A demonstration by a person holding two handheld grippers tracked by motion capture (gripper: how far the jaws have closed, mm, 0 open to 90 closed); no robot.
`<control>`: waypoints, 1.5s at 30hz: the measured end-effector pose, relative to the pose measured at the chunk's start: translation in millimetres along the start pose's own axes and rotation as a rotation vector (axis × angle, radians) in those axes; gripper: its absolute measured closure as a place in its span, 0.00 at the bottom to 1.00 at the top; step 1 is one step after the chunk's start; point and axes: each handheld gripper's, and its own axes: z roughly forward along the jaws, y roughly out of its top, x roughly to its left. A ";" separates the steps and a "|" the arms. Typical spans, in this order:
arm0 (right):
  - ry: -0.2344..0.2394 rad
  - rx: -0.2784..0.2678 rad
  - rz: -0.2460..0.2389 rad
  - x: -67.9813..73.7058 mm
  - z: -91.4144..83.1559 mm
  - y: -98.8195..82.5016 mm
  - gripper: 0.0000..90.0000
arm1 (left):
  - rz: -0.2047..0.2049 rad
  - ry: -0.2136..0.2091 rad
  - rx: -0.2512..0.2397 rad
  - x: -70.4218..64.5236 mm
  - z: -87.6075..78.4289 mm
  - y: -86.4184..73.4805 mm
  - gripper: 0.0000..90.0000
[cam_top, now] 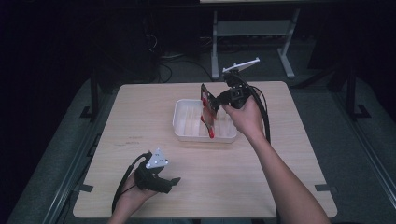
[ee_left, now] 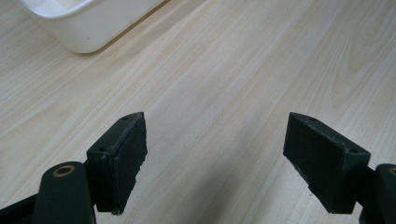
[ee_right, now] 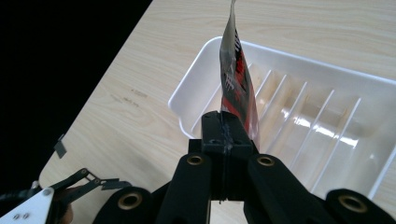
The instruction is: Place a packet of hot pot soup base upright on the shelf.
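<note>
On a pale wooden table, seen from above, a person works with a hand-held gripper in each hand. Near the middle of the table, toward the far side, sits a white plastic tray with raised ribs along its floor.

Over the tray, the right gripper is held by the person's right hand, with the forearm reaching in from the lower right. Its two black jaws are pressed tight together on the edge of a thin red and silver packet. The packet hangs from the jaws above the right half of the tray, its lower end pointing down inside the tray; whether it touches the ribbed floor cannot be told. In the right gripper view, the packet stands edge-on straight ahead of the closed jaws, with the white tray beneath and behind it.

Close to the near left edge of the table, the left gripper rests low over the wood in the person's left hand, well apart from the tray. A grey three-cornered plate sits on top of it, and a black cable loops off to its left. In the left gripper view, its jaws stand wide apart with nothing between them, only bare wood grain, and a rounded corner of the tray shows at the upper left.

Beyond the table the room is dark, with the legs of a grey metal frame faintly visible.
</note>
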 end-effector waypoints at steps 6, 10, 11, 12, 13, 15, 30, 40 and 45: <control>-0.020 -0.005 0.012 -1.7 5.2 5.1 0.99 | 0.003 -0.001 -0.002 -0.4 -0.6 0.3 0.24; -0.032 0.000 0.023 -4.8 11.3 7.3 0.99 | 0.005 0.000 -0.008 -1.0 -0.4 0.4 0.24; -0.033 0.003 0.027 -4.9 12.8 7.8 0.99 | 0.005 0.000 -0.009 -0.9 -0.6 0.4 0.24; -0.033 0.003 0.027 -4.9 12.8 7.8 0.99 | 0.005 0.000 -0.009 -0.9 -0.6 0.4 0.24; -0.032 0.001 0.029 -5.2 14.9 8.6 0.99 | 0.004 0.000 -0.010 -0.8 -0.5 0.3 0.24; -0.031 0.004 0.031 -5.2 18.3 9.9 0.99 | 0.004 0.001 -0.010 -0.6 -0.6 0.3 0.24; -0.023 0.005 0.028 10.1 36.1 25.1 0.99 | 0.003 0.002 -0.015 -0.2 -2.3 0.4 0.24; -0.024 0.003 0.052 9.4 51.6 29.7 0.99 | 0.003 0.004 -0.020 0.4 -3.0 0.4 0.24; -0.024 0.002 0.059 10.0 56.5 32.4 0.99 | 0.005 0.007 -0.022 0.4 -3.2 0.5 0.24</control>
